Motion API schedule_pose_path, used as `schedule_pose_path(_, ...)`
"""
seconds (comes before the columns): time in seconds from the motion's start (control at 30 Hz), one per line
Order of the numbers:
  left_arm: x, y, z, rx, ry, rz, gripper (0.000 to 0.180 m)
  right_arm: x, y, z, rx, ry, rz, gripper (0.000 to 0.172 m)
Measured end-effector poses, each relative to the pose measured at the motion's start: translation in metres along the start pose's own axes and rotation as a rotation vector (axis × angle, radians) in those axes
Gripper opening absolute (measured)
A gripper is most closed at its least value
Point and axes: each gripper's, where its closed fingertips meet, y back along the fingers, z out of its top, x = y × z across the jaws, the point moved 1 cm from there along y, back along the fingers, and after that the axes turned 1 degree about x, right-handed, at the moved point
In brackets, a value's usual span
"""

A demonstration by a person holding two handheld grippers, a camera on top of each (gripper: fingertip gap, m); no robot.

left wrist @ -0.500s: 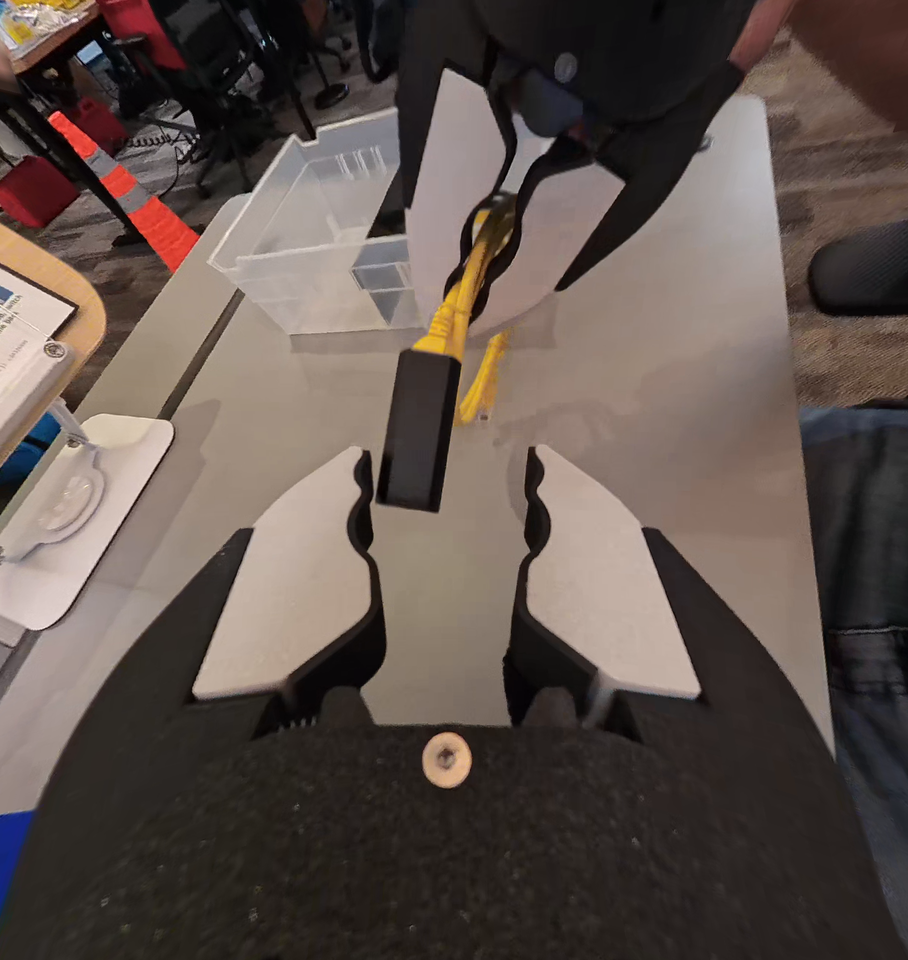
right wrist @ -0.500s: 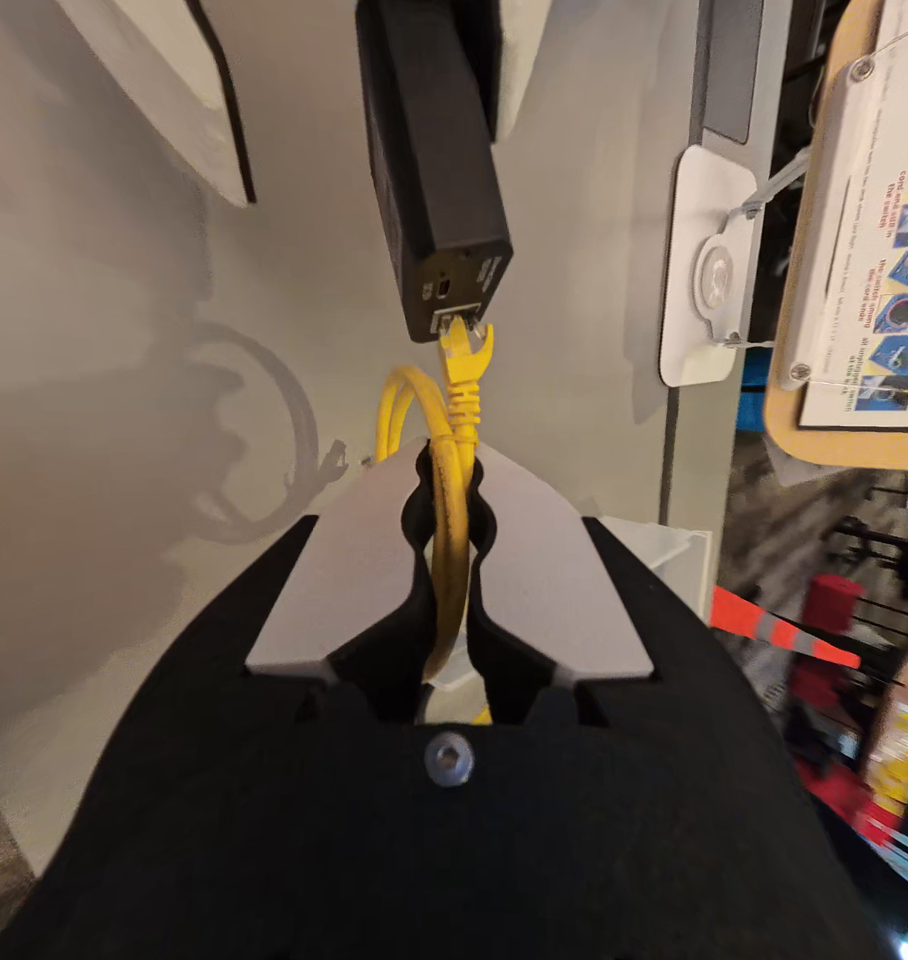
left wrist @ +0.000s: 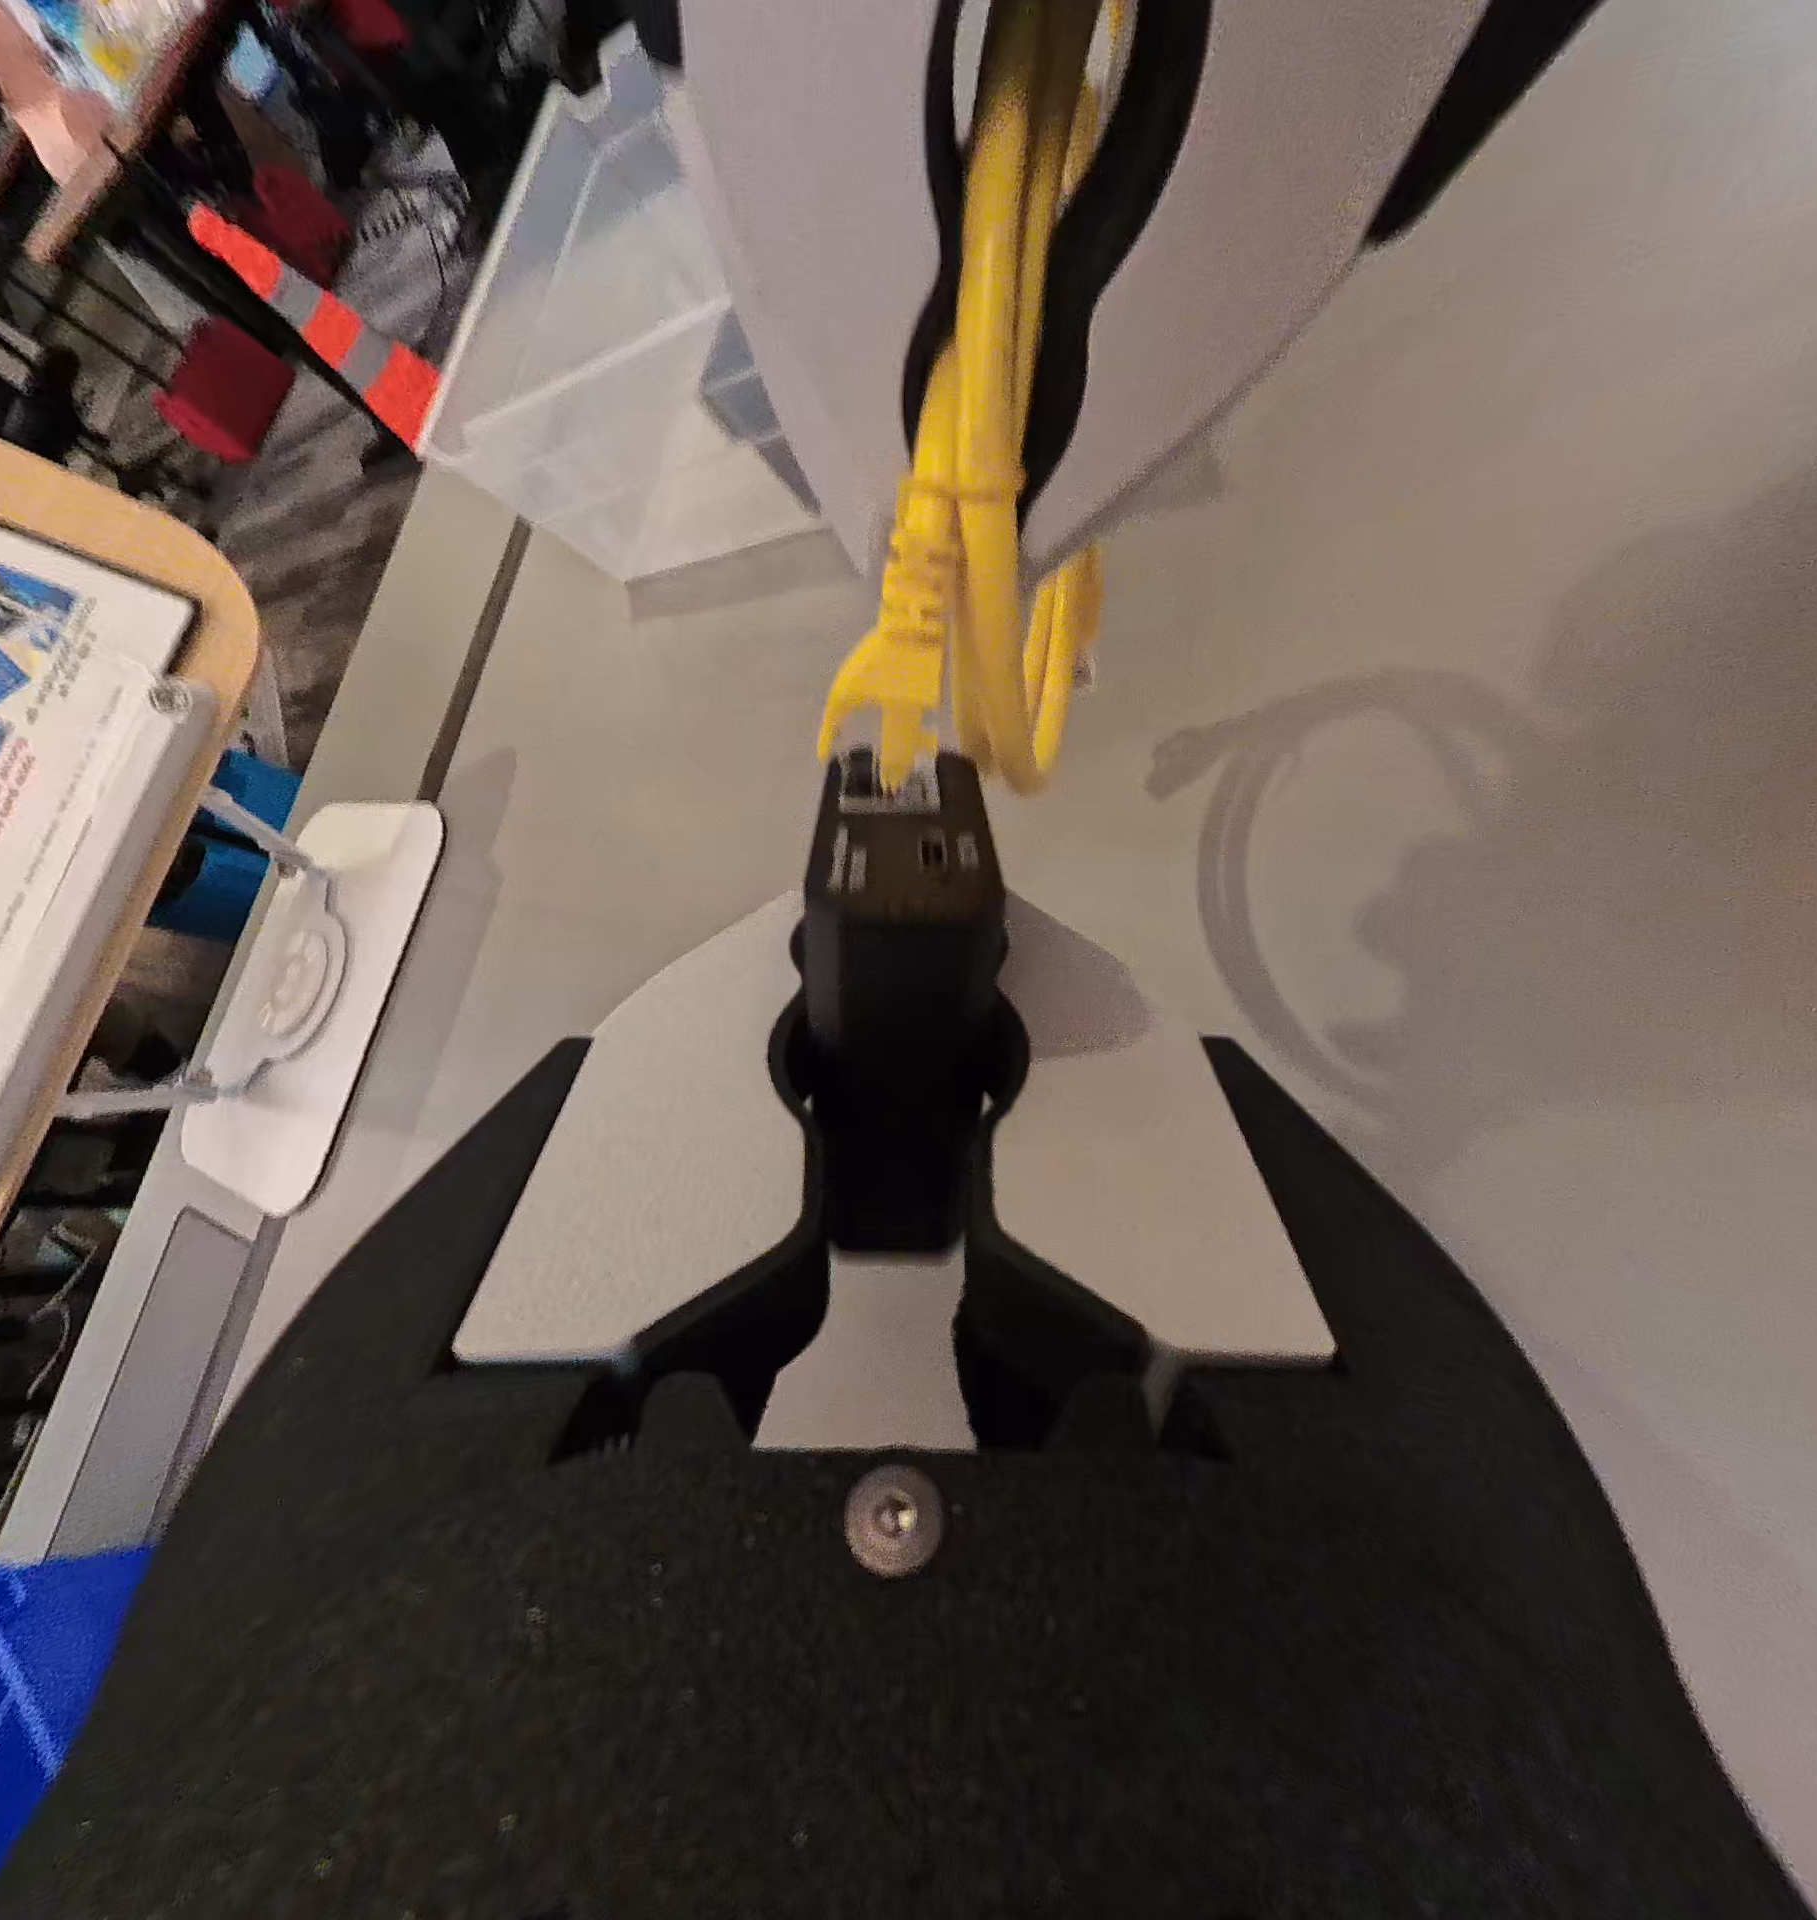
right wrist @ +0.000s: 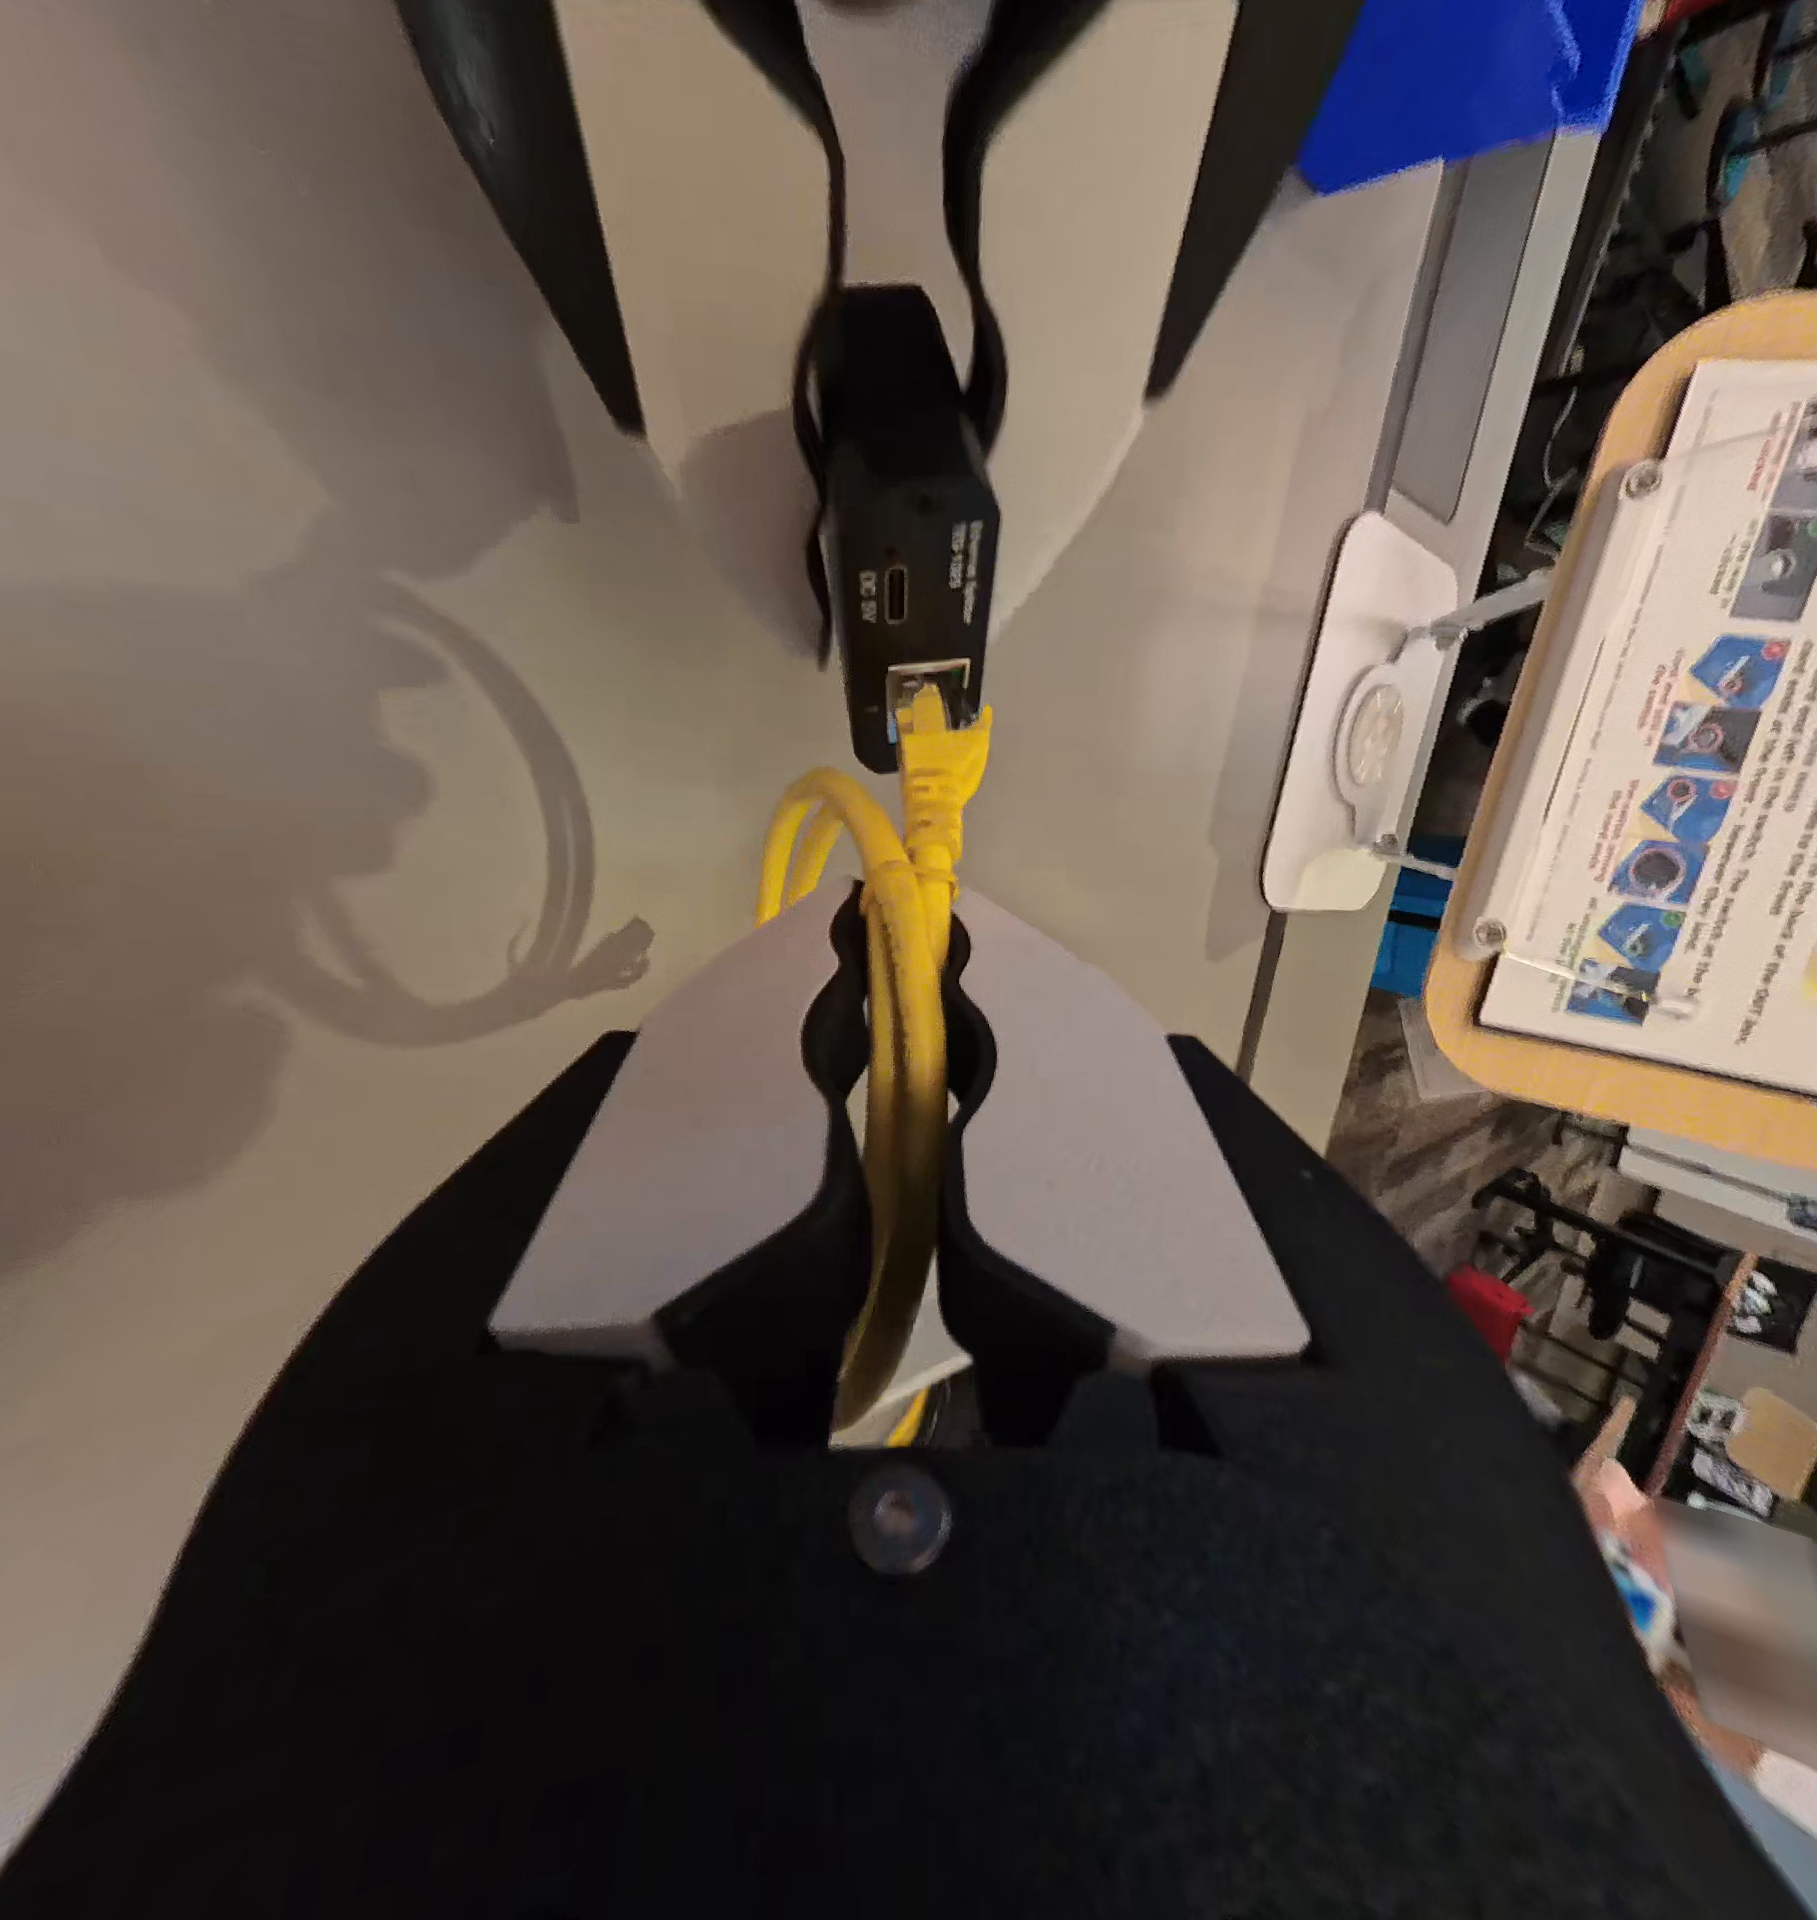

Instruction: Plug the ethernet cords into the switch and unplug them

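In the left wrist view my left gripper (left wrist: 902, 940) is shut on a small black switch (left wrist: 899, 1091) and holds it above the grey table (left wrist: 1403, 623), port end forward. My right gripper (right wrist: 909, 904) is shut on a coiled yellow ethernet cable (right wrist: 904, 1091). The cable's plug (right wrist: 940, 758) has its tip in the mouth of the switch's port (right wrist: 930, 691). I cannot tell whether it is clicked in. The right gripper also shows at the top of the left wrist view (left wrist: 997, 468), with the cable (left wrist: 987, 312) and the plug (left wrist: 909, 623). The switch (right wrist: 904, 499) faces the right wrist camera.
A clear plastic bin (left wrist: 592, 343) stands on the table behind the grippers. A white stand base (left wrist: 301, 997) sits at the table's left edge, beside a wooden board with a printed sheet (left wrist: 52, 727). A blue bin (left wrist: 10, 1714) is at the near left. Tip to tip, the grippers are about 5 cm apart.
My left gripper has closed on the switch, which stood just ahead of its open fingers. The two grippers have come closer together. My right gripper still grips the cable.
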Motion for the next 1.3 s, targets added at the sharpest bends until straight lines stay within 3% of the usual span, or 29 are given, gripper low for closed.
schedule_pose_path(0.07,-0.003,0.001,0.011,-0.071,-0.023,0.017,0.025,0.006,0.001,0.006,-0.06,-0.011,0.039,0.009)
schedule_pose_path(0.23,-0.001,0.001,0.016,-0.062,-0.034,0.03,0.026,0.006,0.002,0.002,-0.161,-0.082,0.076,0.009)
schedule_pose_path(0.43,0.01,0.009,0.025,-0.105,-0.125,0.175,0.026,-0.001,0.013,0.006,-0.261,-0.13,0.032,0.011)
schedule_pose_path(0.57,0.024,0.015,0.018,-0.071,-0.183,0.282,0.026,-0.011,0.03,0.001,-0.392,-0.287,0.024,0.025)
schedule_pose_path(0.7,0.029,0.017,0.01,-0.086,-0.21,0.297,0.025,-0.011,0.051,0.003,-0.579,-0.338,0.057,0.027)
schedule_pose_path(0.87,0.017,0.024,0.02,-0.225,-0.152,0.179,0.025,-0.029,0.089,-0.004,-0.918,-0.433,0.081,0.026)
schedule_pose_path(1.0,0.007,0.038,0.04,-0.36,-0.081,0.069,0.025,-0.032,0.067,-0.017,-0.979,-0.454,0.094,0.019)
schedule_pose_path(1.2,-0.012,0.052,0.065,-0.508,0.024,-0.101,0.025,-0.003,0.057,0.031,-1.162,-0.306,0.239,0.027)
schedule_pose_path(1.3,-0.017,0.052,0.068,-0.526,0.051,-0.148,0.025,-0.004,0.067,0.047,-1.244,-0.268,0.211,0.025)
